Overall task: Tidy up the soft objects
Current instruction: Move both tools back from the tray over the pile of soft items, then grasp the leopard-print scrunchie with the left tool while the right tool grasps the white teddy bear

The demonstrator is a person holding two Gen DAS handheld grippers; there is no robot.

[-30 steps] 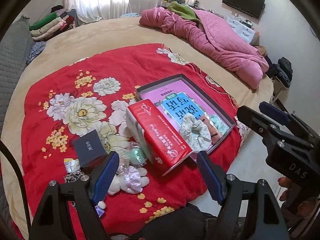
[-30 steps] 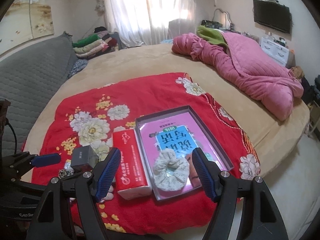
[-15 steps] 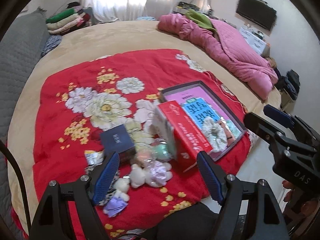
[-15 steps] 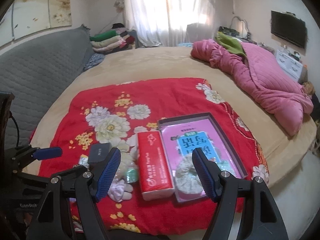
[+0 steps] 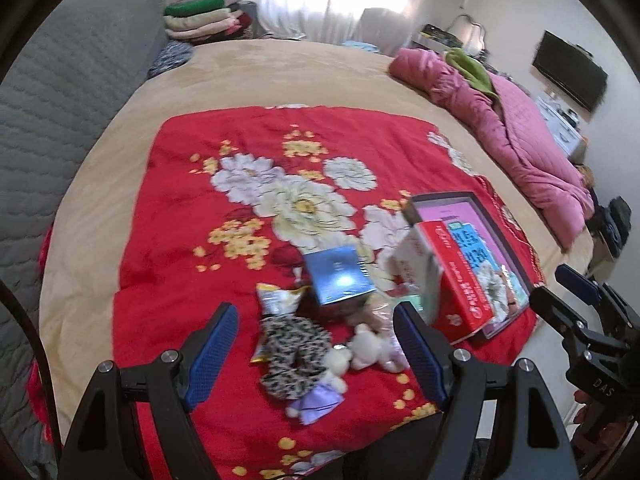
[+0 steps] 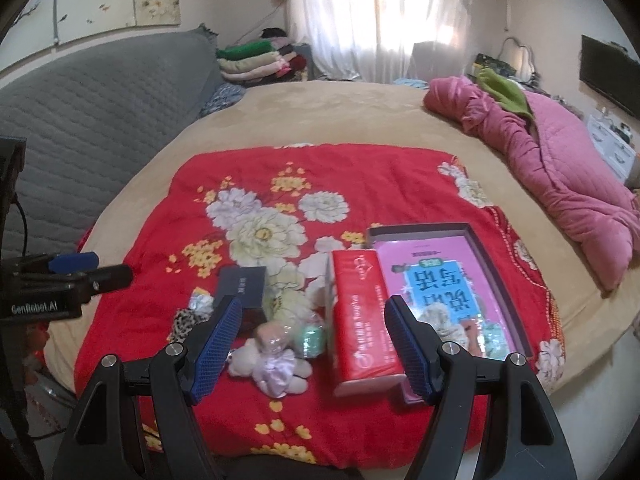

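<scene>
Both claws gape, holding nothing. Your left gripper point(image 5: 316, 344) hangs over the leopard scrunchie point(image 5: 294, 346); dropping in carelessly risks snagging the plush bear point(image 5: 362, 348) or foil packet point(image 5: 278, 300).

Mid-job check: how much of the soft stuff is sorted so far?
Done: only a pale scrunchie lies in the tray. In hand: nothing; left gripper and right gripper are open. Left: leopard scrunchie and plush toys beside the tissue pack.

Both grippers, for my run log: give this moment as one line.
left gripper: open, empty | right gripper: open, empty | scrunchie: untouched
</scene>
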